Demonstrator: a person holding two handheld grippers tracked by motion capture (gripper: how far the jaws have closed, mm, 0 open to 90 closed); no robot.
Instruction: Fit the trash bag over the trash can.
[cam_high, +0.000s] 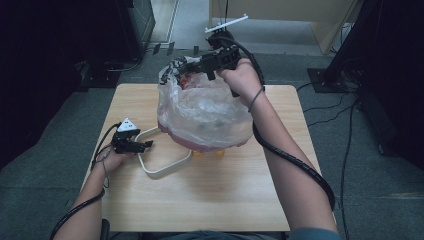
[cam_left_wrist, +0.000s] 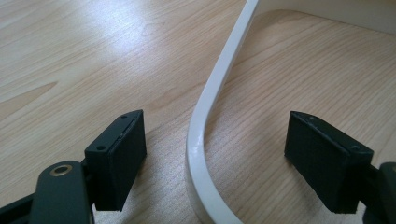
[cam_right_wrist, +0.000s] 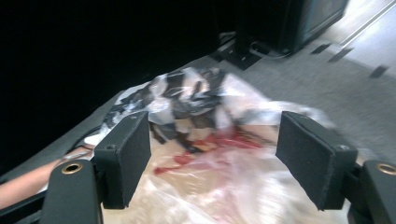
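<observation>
The plastic bag (cam_high: 202, 117) stands at frame centre on the bench (cam_high: 220, 195), over a pink basin. Right gripper (cam_right_wrist: 212, 154): jaws open above its crumpled mouth. Left gripper (cam_left_wrist: 224, 154): jaws open astride the white handle (cam_left_wrist: 210, 102). Nothing gripped; progress cannot be judged.

A clear plastic bag (cam_high: 202, 112), crumpled and bulging, stands on the wooden table (cam_high: 225, 195) with something red showing inside its open top. A white looped handle (cam_high: 162, 167) lies flat on the table beside it.
</observation>
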